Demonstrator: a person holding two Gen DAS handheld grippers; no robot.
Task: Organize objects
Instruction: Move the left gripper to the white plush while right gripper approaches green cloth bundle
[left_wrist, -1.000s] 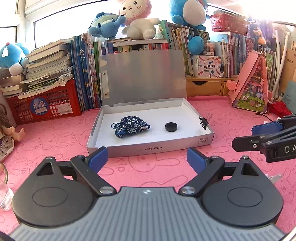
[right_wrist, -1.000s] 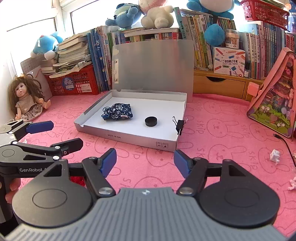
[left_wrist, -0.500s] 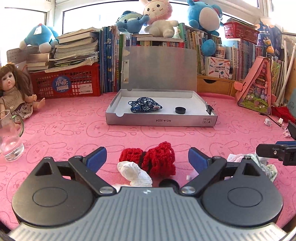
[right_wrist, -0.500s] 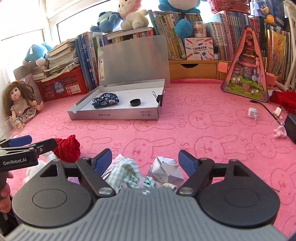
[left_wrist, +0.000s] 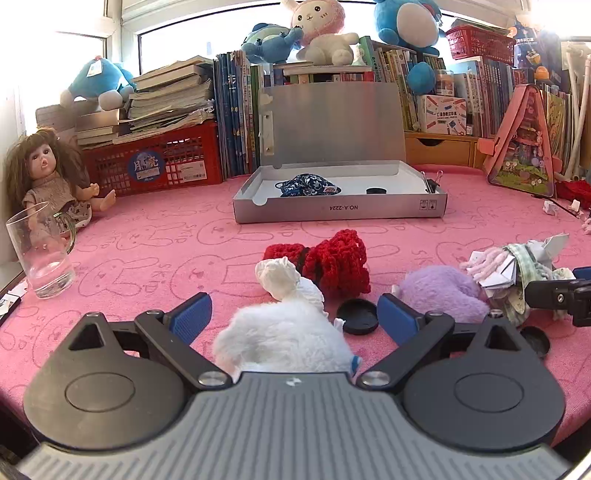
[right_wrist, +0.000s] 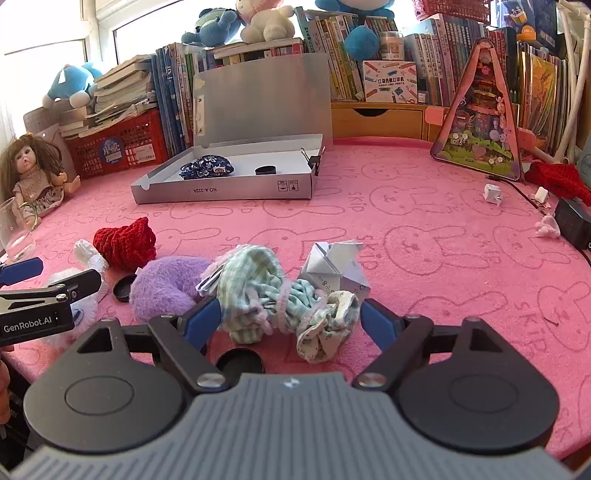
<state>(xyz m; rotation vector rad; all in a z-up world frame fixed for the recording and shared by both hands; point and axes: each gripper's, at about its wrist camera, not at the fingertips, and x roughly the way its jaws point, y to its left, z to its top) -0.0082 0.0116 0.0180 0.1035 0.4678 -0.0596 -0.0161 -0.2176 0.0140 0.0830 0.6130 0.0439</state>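
An open grey box (left_wrist: 340, 212) (right_wrist: 221, 192) holds a blue patterned pouch (left_wrist: 308, 184) (right_wrist: 207, 168) and a black cap (left_wrist: 376, 191). A pile lies on the pink mat nearer to me. My left gripper (left_wrist: 293, 314) is open around a white fluffy toy (left_wrist: 280, 336), pads apart from it. Ahead are a white rag (left_wrist: 280, 277), a red knitted piece (left_wrist: 332, 262), a loose black cap (left_wrist: 357, 316) and a purple plush (left_wrist: 439, 291). My right gripper (right_wrist: 290, 321) stands open around a green checked cloth bundle (right_wrist: 255, 280). Folded paper (right_wrist: 332, 262) lies behind it.
A glass mug (left_wrist: 40, 254) and a doll (left_wrist: 48, 177) sit at the left edge. A red crate (left_wrist: 162, 162), books and plush toys line the back. A pink triangular toy house (right_wrist: 480, 122), a black adapter (right_wrist: 572, 221) and paper scraps lie right.
Both grippers have drawn back from the box and sunk toward the mat, bringing the near pile into view. The right jaws stand wider than before.
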